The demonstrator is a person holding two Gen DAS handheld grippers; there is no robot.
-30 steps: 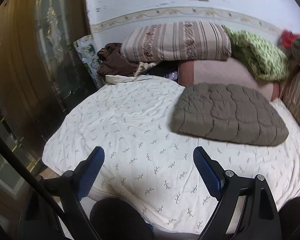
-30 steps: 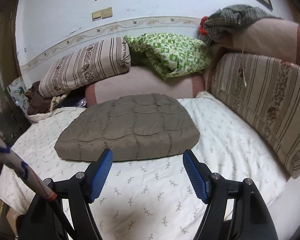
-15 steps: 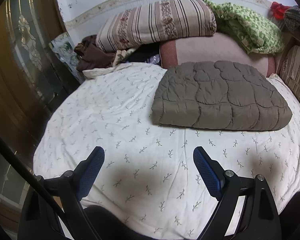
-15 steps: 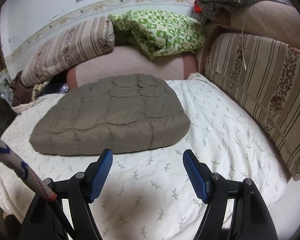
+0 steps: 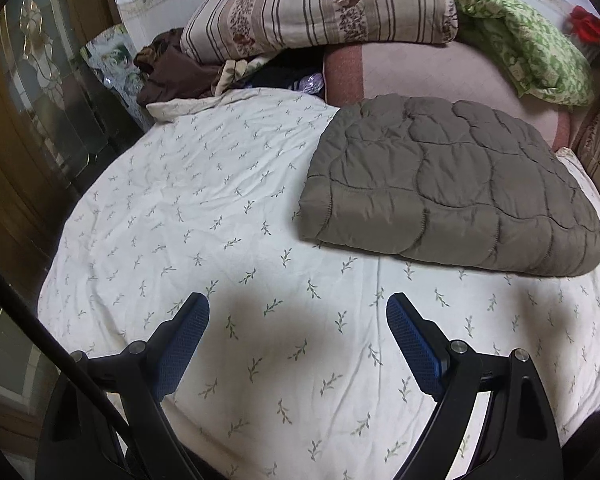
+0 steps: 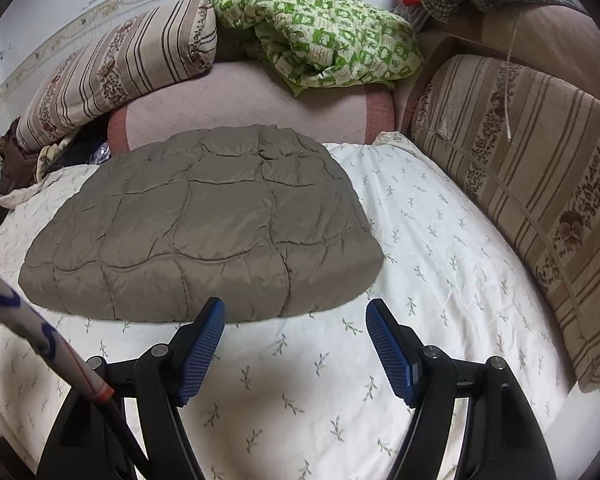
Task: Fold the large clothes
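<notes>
A grey-brown quilted padded garment lies folded flat on the bed's white leaf-print sheet; in the right wrist view it fills the middle. My left gripper is open and empty, low over the sheet, short of the garment's near left corner. My right gripper is open and empty, its left fingertip just at the garment's near edge.
Striped cushions, a pink bolster and a green patterned blanket line the back and right side. Brown clothes are heaped at the back left. A dark glass-fronted cabinet stands to the left.
Both grippers have moved forward and down toward the bed, so the garment looks closer and larger. Both stayed open. The garment has not moved.
</notes>
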